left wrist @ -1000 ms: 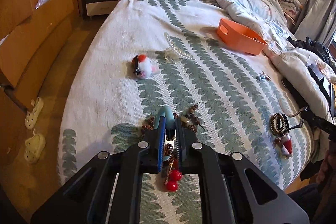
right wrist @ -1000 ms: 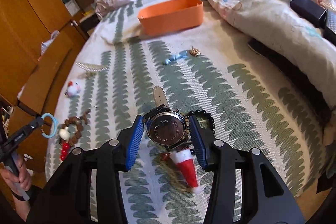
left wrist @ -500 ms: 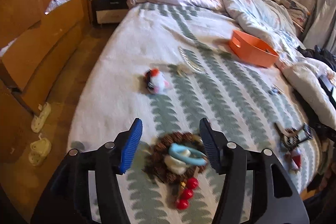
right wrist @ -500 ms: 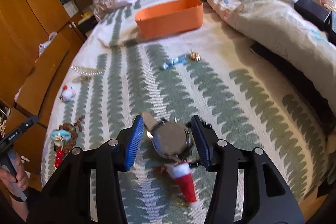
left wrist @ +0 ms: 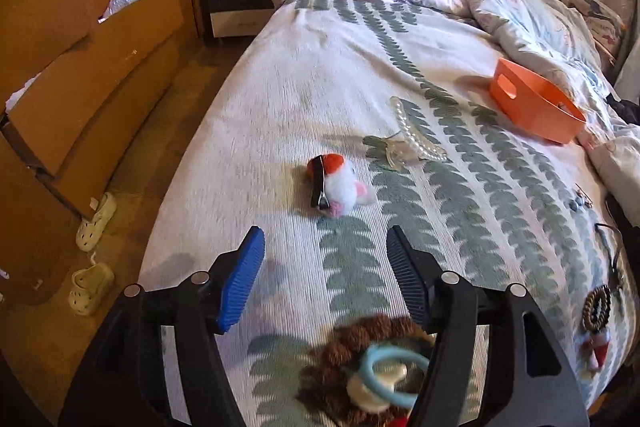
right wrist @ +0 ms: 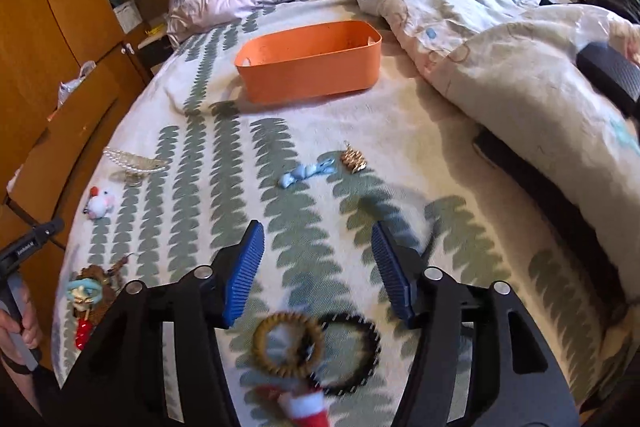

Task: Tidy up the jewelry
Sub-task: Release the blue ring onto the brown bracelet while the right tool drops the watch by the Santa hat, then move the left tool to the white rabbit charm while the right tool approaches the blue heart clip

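Note:
My left gripper [left wrist: 324, 247] is open and empty above the bedspread. Below it lies a pile: a light blue ring [left wrist: 394, 367] on a brown bead bracelet [left wrist: 352, 351]. A plush hair clip [left wrist: 338, 185] lies ahead, then a pearl clip [left wrist: 416, 137]. My right gripper [right wrist: 318, 247] is open and empty. Under it lie a golden-brown ring [right wrist: 289, 343], a black bead bracelet [right wrist: 354, 351] and a small Santa hat [right wrist: 306, 405]. A blue bow [right wrist: 306, 173] and a gold charm [right wrist: 353, 159] lie ahead, then the orange bin [right wrist: 308, 67].
A rumpled duvet [right wrist: 500, 39] covers the bed's right side, with a dark case [right wrist: 610, 75] on it. Wooden wardrobes [left wrist: 60, 67] and slippers [left wrist: 90, 281] stand left of the bed. A nightstand [left wrist: 236, 3] is at the head.
The left gripper opened and dropped the blue ring onto the bracelet pile, then drew back. The right gripper opened, left the watch on the bed and drew back.

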A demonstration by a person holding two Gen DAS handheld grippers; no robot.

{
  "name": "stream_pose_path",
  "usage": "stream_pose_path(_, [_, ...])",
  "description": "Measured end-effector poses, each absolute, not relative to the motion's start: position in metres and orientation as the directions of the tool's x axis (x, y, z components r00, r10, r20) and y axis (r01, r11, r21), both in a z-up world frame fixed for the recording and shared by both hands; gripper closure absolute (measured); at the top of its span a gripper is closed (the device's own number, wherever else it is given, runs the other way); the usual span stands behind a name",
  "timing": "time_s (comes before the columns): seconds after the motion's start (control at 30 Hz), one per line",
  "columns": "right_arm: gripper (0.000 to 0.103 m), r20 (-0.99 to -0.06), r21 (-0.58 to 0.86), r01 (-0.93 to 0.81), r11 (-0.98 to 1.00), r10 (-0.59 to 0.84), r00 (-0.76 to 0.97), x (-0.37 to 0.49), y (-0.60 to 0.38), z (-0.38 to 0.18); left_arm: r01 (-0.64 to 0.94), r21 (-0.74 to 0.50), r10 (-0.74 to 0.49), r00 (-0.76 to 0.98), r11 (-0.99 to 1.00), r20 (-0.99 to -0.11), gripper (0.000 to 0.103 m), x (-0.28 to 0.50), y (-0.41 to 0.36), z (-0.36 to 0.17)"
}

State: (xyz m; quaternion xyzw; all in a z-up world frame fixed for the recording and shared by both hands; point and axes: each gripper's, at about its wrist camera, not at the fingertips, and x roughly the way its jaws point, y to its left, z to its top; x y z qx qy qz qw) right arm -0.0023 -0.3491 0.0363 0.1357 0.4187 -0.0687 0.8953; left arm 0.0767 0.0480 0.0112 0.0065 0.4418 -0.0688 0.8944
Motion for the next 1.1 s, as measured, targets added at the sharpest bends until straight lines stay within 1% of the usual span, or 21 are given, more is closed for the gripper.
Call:
stream_pose_path(0.1, [0.042,-0.774,0.244,0.247,0.938,0.035,0.632,0.013,-0.362,0.030,0.122,-0.047,-0.110,0.589,0.991,-0.800,0.040,0.090,0.049,0.006])
stream_pose_path(0.23, [0.041,-0.788,0.217,0.224,0.950,0.036,0.614,0.040,-0.360,0.026,0.129,-0.038,-0.106,0.579,0.991,-0.809,0.040,0.102,0.049,0.001])
stream_pose_path(0.3, [0.039,-0.799,0.203,0.208,0.957,0.039,0.600,0.057,-0.355,0.020,0.130,-0.031,-0.101,0.576,0.991,-0.811,0.040,0.107,0.048,-0.001])
stream_pose_path(0.33, [0.037,-0.805,0.204,0.204,0.957,0.046,0.591,0.062,-0.353,0.017,0.135,-0.028,-0.101,0.573,0.990,-0.813,0.039,0.110,0.047,-0.003])
stream_pose_path(0.5, [0.037,-0.842,0.219,0.232,0.948,0.064,0.535,0.088,-0.343,-0.001,0.135,-0.053,-0.118,0.536,0.989,-0.836,0.038,0.123,0.051,-0.013])
stream_pose_path(0.8, [0.037,-0.854,0.204,0.258,0.944,0.043,0.519,0.102,-0.339,-0.005,0.128,-0.098,-0.149,0.494,0.987,-0.856,0.038,0.137,0.058,-0.021])
stream_pose_path(0.97, [0.037,-0.862,0.225,0.278,0.934,0.057,0.504,0.105,-0.342,-0.011,0.155,-0.060,-0.131,0.504,0.986,-0.854,0.038,0.138,0.046,-0.021])
stream_pose_path(1.1, [0.037,-0.865,0.246,0.290,0.925,0.075,0.496,0.109,-0.341,-0.016,0.161,-0.048,-0.121,0.480,0.986,-0.869,0.038,0.145,0.040,-0.028])
